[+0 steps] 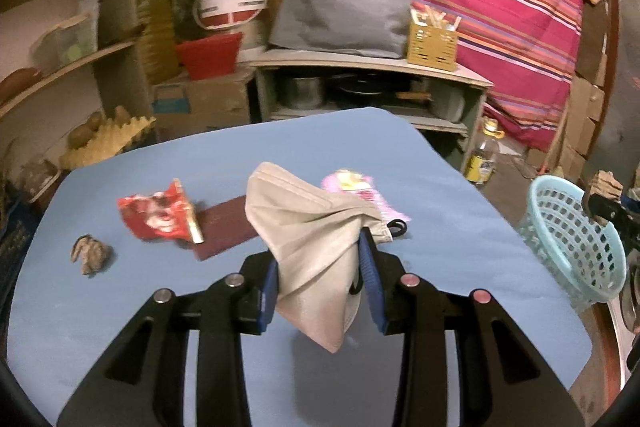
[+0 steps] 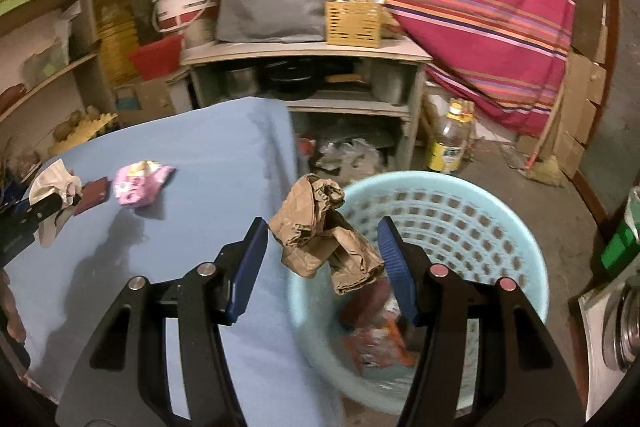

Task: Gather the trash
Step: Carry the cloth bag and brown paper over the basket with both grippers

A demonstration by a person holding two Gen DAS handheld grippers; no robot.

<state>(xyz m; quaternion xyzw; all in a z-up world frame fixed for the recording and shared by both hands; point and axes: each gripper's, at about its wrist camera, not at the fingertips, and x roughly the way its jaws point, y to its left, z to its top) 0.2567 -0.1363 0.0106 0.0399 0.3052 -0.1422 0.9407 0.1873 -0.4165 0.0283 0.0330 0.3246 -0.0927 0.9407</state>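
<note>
Left gripper [image 1: 320, 283] clamped on limp, light face mask [image 1: 308, 227]; right gripper [image 2: 324, 259] pinching springy crumpled brown paper [image 2: 324, 239] mid-bulk over basket [image 2: 516, 227].

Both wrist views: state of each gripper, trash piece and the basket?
Left gripper: shut on grey face mask, lifted.
Right gripper: shut on crumpled brown paper, beside basket rim.
Blue basket: upright, trash inside.
Red wrapper: on table.
Pink wrapper: on table.
Small brown wad: on table.

Crumpled brown paper [image 2: 326, 235], perforated plastic basket [image 2: 460, 223]
</note>
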